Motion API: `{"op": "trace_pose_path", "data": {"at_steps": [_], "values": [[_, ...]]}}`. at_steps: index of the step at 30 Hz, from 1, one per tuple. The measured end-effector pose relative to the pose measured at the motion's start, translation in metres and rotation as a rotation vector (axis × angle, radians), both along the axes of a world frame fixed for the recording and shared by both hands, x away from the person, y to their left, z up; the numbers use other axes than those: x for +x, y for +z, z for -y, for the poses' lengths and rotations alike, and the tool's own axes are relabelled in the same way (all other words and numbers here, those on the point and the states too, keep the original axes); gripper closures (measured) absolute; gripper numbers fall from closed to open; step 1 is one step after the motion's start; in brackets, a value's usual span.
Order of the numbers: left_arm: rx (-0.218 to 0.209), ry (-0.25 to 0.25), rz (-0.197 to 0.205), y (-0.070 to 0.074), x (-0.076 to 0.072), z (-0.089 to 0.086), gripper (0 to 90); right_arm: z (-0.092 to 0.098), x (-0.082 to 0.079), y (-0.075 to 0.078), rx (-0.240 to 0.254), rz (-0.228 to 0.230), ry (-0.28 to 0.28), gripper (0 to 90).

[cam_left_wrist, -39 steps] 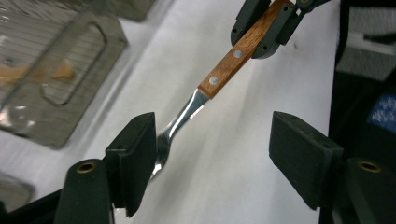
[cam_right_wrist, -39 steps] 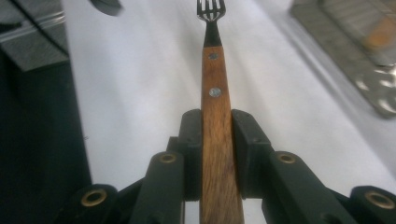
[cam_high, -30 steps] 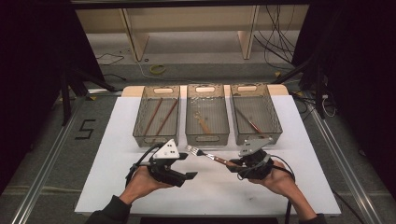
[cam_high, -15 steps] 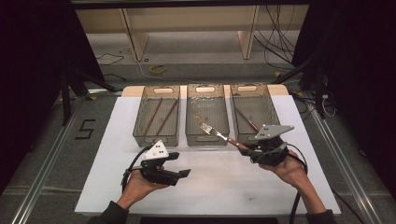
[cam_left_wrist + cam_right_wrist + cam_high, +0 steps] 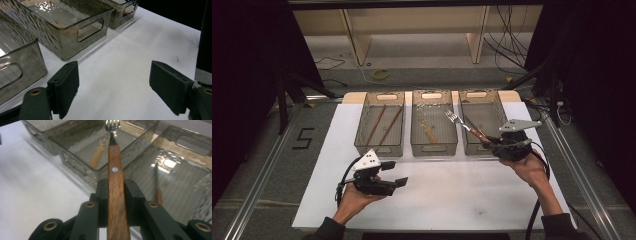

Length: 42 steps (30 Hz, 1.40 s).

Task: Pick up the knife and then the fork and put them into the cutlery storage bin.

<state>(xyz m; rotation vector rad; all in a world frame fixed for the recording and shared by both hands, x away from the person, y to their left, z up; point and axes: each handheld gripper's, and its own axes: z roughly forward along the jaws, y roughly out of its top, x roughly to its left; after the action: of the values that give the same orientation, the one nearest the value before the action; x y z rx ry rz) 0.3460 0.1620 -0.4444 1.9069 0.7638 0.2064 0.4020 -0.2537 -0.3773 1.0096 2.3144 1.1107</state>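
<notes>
A fork (image 5: 463, 126) with a wooden handle (image 5: 115, 185) is clamped by that handle in my right gripper (image 5: 488, 142), which is shut on it (image 5: 115, 200). The fork is held up above the front of the right bin (image 5: 477, 94), its tines pointing back and left toward the middle bin (image 5: 433, 148). My left gripper (image 5: 394, 173) hovers low over the white tabletop at the near left. Its jaws (image 5: 117, 90) stand wide apart after opening a little more, with nothing between them.
Three clear bins stand in a row at the back of the white table (image 5: 452, 195). The left bin (image 5: 379, 150) holds two brown chopsticks (image 5: 382, 125). A wooden-handled utensil (image 5: 429, 134) lies in the middle bin, and another (image 5: 158, 192) in the right bin.
My right gripper has carried the fork up and to the right, from the table's middle to the right bin. My left gripper has drawn back toward the near left and sunk a little.
</notes>
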Motion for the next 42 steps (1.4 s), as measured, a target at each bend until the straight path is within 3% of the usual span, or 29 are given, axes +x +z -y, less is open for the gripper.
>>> {"op": "trace_pose_path", "data": {"at_steps": [7, 13, 19, 42], "values": [[0.015, 0.012, -0.002, -0.006, -0.001, -0.008, 23.2, 0.009, 0.023, 0.003, -0.004, 0.004, -0.076, 75.8], [-0.009, 0.033, 0.001, -0.007, -0.003, -0.015, 23.1, 0.015, 0.039, 0.002, -0.01, -0.004, -0.133, 75.8], [0.0, 0.029, -0.006, -0.011, -0.003, -0.016, 22.2, 0.018, 0.054, -0.001, -0.027, -0.022, -0.183, 75.7], [-0.013, 0.026, 0.002, -0.014, -0.005, -0.02, 20.1, 0.015, 0.091, -0.019, -0.059, -0.095, -0.284, 75.6]]}}
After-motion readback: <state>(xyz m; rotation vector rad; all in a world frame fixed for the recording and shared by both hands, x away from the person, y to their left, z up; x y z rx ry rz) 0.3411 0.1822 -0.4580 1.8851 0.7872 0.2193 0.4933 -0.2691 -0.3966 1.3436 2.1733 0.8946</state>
